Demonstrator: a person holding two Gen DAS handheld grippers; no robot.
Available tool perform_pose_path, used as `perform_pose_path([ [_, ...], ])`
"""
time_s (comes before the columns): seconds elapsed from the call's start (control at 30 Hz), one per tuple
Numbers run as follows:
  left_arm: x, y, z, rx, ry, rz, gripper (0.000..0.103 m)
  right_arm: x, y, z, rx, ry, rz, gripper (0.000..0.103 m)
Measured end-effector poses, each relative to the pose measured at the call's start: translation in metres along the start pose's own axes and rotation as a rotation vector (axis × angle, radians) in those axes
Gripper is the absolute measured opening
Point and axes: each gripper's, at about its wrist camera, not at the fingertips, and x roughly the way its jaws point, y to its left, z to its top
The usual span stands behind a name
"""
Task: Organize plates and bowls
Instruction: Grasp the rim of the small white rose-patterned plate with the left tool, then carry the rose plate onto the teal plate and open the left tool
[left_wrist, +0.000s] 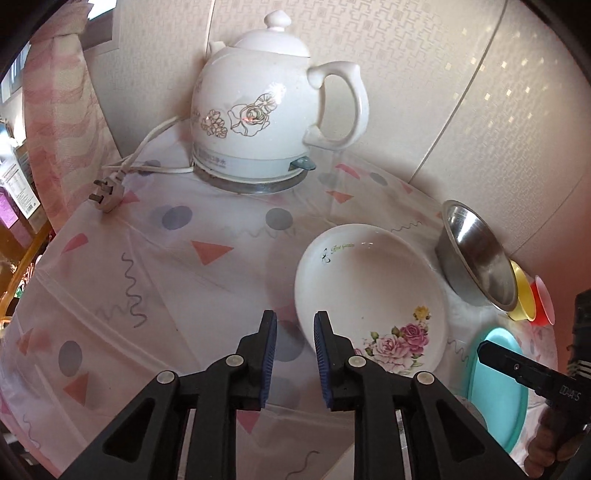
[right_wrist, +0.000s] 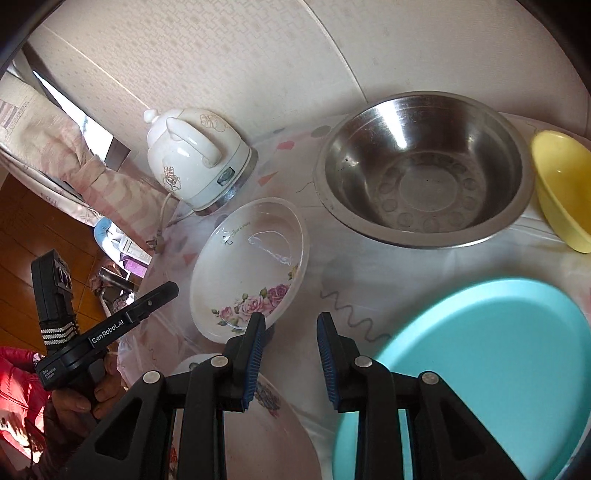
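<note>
A white plate with pink roses lies on the tablecloth; it also shows in the right wrist view. My left gripper is open and empty, its jaws just left of the plate's near rim. My right gripper is open and empty, above the cloth between the rose plate and a turquoise plate. A steel bowl, a yellow bowl and a red bowl stand at the right. A second floral plate lies under my right gripper.
A white ceramic kettle on its base stands at the back by the wall, its cord and plug lying to the left. The table edge drops to a wooden floor on the left.
</note>
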Motion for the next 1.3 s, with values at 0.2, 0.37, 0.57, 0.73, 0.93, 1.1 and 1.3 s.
perform_pose_path([
  [0.2, 0.019, 0.005, 0.003, 0.002, 0.031, -0.036, 0.021, 0.033, 0.001, 0.019, 0.032, 0.051, -0.014, 0.027],
  [0.37, 0.032, 0.000, 0.009, 0.021, 0.045, -0.045, 0.021, 0.046, -0.003, 0.027, 0.036, 0.070, -0.040, 0.017],
  [0.57, 0.049, -0.008, 0.010, 0.060, 0.074, -0.058, 0.016, 0.056, -0.003, 0.027, 0.018, 0.085, -0.028, 0.017],
  [0.73, 0.046, -0.011, 0.009, 0.070, 0.069, -0.048, 0.014, 0.057, -0.002, 0.029, 0.015, 0.095, -0.036, 0.017],
  [0.93, 0.026, -0.020, 0.008, 0.098, 0.035, -0.068, 0.014, 0.051, 0.001, 0.025, 0.005, 0.071, -0.045, 0.017],
  [1.1, 0.010, -0.027, 0.006, 0.098, 0.019, -0.087, 0.014, 0.029, 0.003, 0.022, 0.006, 0.031, -0.023, 0.017],
  [1.3, -0.016, -0.045, -0.004, 0.116, -0.007, -0.125, 0.014, -0.013, -0.001, 0.009, 0.025, -0.037, 0.008, 0.017],
])
